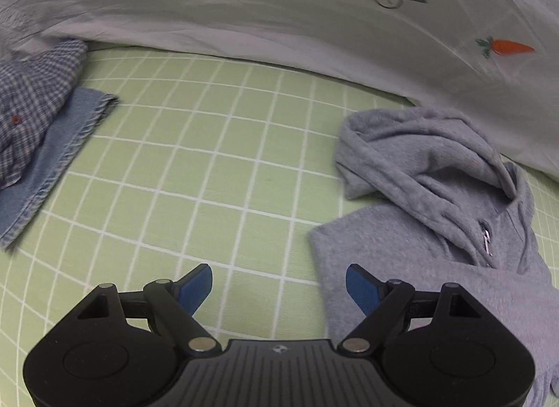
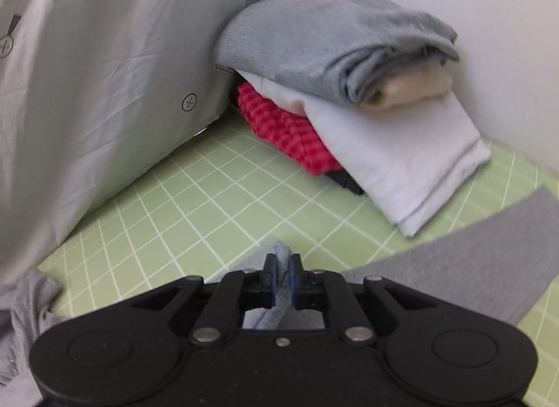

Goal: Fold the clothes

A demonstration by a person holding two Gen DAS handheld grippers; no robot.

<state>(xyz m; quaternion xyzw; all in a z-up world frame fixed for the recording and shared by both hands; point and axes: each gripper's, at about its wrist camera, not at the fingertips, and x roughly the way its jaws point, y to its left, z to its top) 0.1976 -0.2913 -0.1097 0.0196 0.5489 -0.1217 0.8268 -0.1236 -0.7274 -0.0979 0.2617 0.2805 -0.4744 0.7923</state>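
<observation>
A grey zip hoodie (image 1: 436,218) lies on the green checked sheet (image 1: 216,162) at the right of the left wrist view, hood bunched at the top, zip pull showing. My left gripper (image 1: 279,284) is open and empty, just left of the hoodie's edge. My right gripper (image 2: 282,274) is shut on a fold of the grey hoodie (image 2: 279,256), held just above the sheet. A flat grey part of the hoodie (image 2: 489,260) stretches to the right, and another bunched part (image 2: 24,305) lies at the lower left.
A pile of folded clothes (image 2: 349,92), grey, cream, white and red, stands ahead against a white wall. A white duvet with a carrot print (image 1: 314,15) runs along the back. A blue checked shirt (image 1: 31,99) on denim (image 1: 52,162) lies at the left.
</observation>
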